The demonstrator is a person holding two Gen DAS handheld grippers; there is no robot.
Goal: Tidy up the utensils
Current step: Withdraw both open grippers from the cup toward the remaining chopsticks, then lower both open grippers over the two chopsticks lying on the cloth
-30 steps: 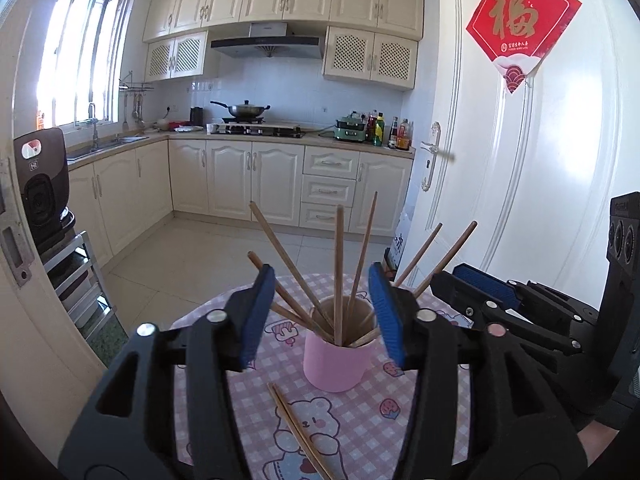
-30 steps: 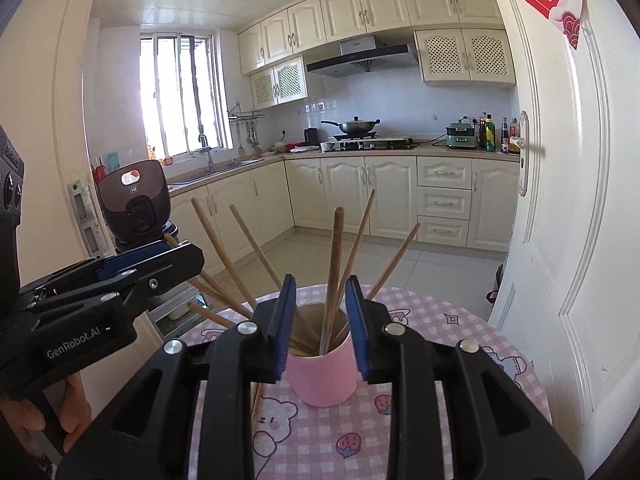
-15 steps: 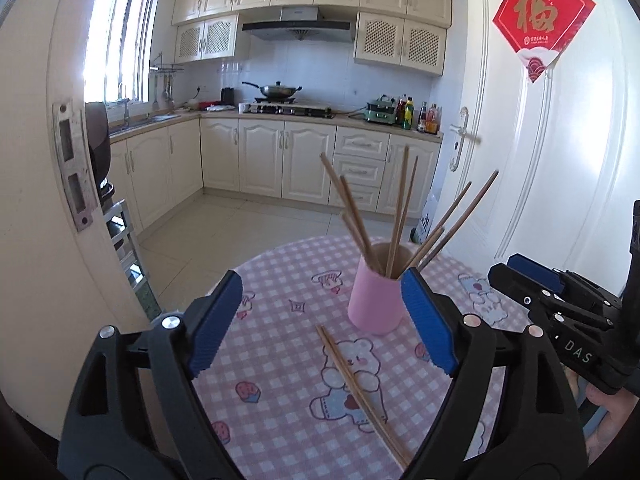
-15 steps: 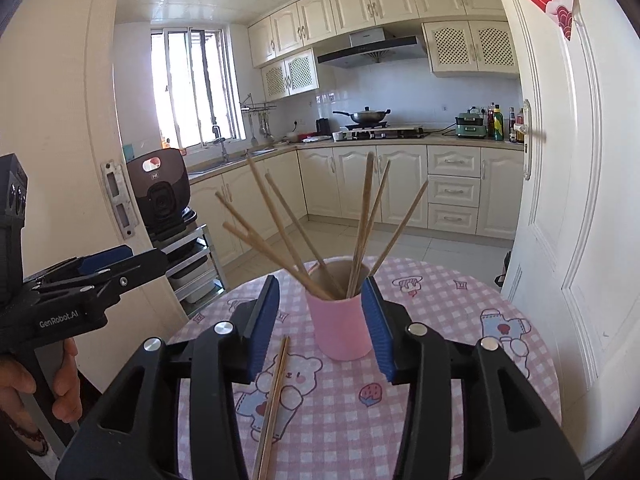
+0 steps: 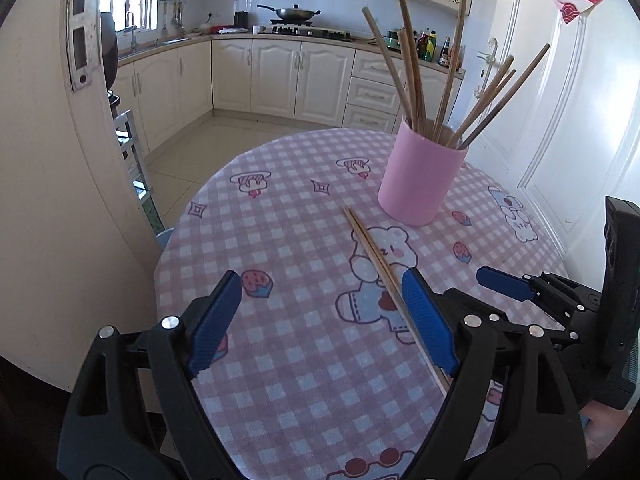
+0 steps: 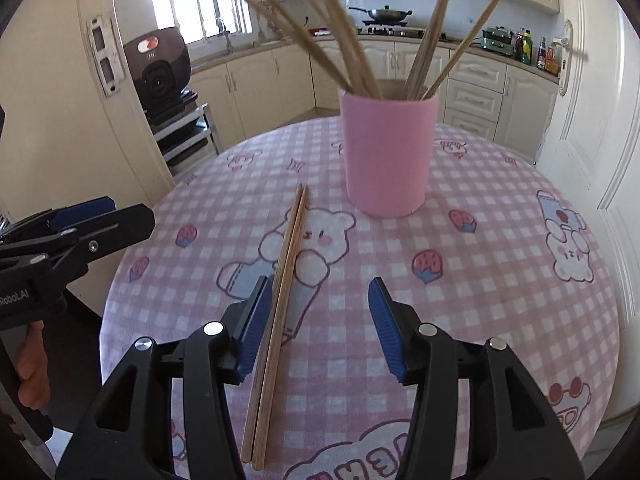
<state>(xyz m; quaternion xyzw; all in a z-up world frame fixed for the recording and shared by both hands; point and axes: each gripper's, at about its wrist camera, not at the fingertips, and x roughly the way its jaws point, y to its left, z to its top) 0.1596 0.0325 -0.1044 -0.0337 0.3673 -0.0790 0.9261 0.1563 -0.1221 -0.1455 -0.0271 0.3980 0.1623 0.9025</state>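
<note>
A pink cup with several wooden chopsticks standing in it sits on the round checked table; it also shows in the right wrist view. A loose pair of chopsticks lies flat on the cloth in front of the cup, also in the right wrist view. My left gripper is open and empty above the table, its right finger over the pair. My right gripper is open and empty, the pair lying beside its left finger. The other gripper appears at each view's edge.
The table edge drops off at the left toward a cream wall. A white door stands to the right. A black appliance on a rack stands beyond the table, with kitchen cabinets behind.
Both grippers have pulled back from around the cup and lowered toward the table. Both have opened wider. The loose pair of chopsticks is now near their fingers.
</note>
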